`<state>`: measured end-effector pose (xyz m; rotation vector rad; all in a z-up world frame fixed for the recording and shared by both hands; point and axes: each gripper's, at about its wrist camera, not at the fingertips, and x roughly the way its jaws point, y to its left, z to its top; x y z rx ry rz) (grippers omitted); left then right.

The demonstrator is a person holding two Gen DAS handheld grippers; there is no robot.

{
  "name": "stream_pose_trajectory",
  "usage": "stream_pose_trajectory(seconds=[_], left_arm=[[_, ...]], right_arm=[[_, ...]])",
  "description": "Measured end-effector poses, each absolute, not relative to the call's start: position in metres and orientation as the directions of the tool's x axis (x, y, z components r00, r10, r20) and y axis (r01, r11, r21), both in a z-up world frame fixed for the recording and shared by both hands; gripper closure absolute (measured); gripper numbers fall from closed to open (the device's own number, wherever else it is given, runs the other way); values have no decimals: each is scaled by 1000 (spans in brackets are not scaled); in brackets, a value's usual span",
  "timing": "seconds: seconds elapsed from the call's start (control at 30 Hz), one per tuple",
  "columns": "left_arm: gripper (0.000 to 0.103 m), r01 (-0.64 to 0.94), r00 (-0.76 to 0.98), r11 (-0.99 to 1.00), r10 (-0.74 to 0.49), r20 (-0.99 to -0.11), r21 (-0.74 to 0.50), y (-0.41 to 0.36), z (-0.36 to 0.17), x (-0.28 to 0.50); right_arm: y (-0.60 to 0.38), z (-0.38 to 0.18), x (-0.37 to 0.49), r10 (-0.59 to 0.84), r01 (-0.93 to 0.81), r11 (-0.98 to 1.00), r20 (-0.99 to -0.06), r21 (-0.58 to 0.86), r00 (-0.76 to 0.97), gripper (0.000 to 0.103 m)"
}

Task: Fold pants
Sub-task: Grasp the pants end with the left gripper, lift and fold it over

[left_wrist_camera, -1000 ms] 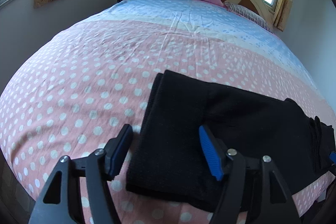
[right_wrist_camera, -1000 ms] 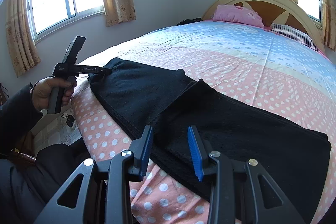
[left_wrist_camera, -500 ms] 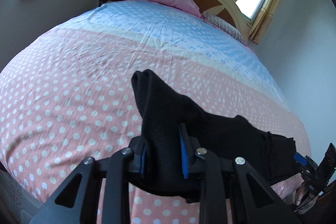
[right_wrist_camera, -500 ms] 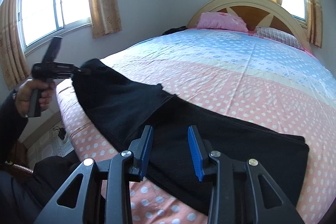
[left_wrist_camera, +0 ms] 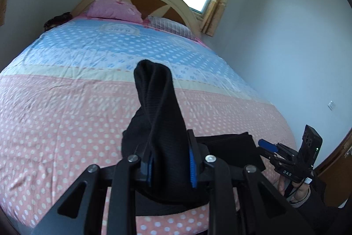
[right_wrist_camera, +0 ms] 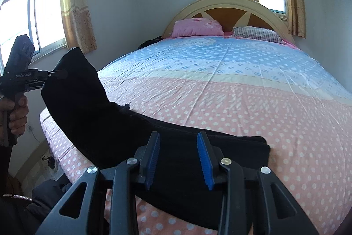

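— Where the left wrist camera looks out, what does the left gripper (left_wrist_camera: 170, 165) have?

— Its blue-padded jaws are clamped on one end of the black pants (left_wrist_camera: 158, 124), which bunches up above the polka-dot bed (left_wrist_camera: 66, 113). The rest of the pants trails down onto the near edge of the bed. At the lower right the right gripper (left_wrist_camera: 267, 147) shows, its body marked "DAS". The sheet near the pink pillow (left_wrist_camera: 114, 9) carries printed letters, upside down and too distorted to read.

— And the right wrist view?

— The right gripper (right_wrist_camera: 179, 158) hovers with its jaws apart over the pants (right_wrist_camera: 176, 160) lying flat on the bed's edge. At the left, the left gripper (right_wrist_camera: 55, 74), lettered "GenRobot.AI", pinches the raised end.
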<state>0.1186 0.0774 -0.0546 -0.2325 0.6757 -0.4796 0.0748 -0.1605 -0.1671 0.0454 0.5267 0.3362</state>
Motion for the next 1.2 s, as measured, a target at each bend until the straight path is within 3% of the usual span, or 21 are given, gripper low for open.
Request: stream_pose_trajectory(seconds=[0.4,0.6,0.87,1.07,1.2], left_arm=[[78,544,516,775,-612,-600,-323,-58,-52,134],[78,551,465,784,-572,-676,-286,-107,-79,154],[77,529,429,815,-496,-755,-235,-155,-130,169],[67,567,440,797,-506,-742,-208,-171,-130,156],[54,610,433,765,-541,-721,-207,-174,-119,140]], right_arm=[[-250,-181,88,170,-34,963,-507,266,845,66],[-275,-189,93,146,38,945,-523,325,840,65],[-269,-192,94,195,-9,941,-520,338,832,65],[-281,-202,96,266,-18,896,-504,443,822,65],[-288,-207,99,292,-10,872,-505,489,812,65]])
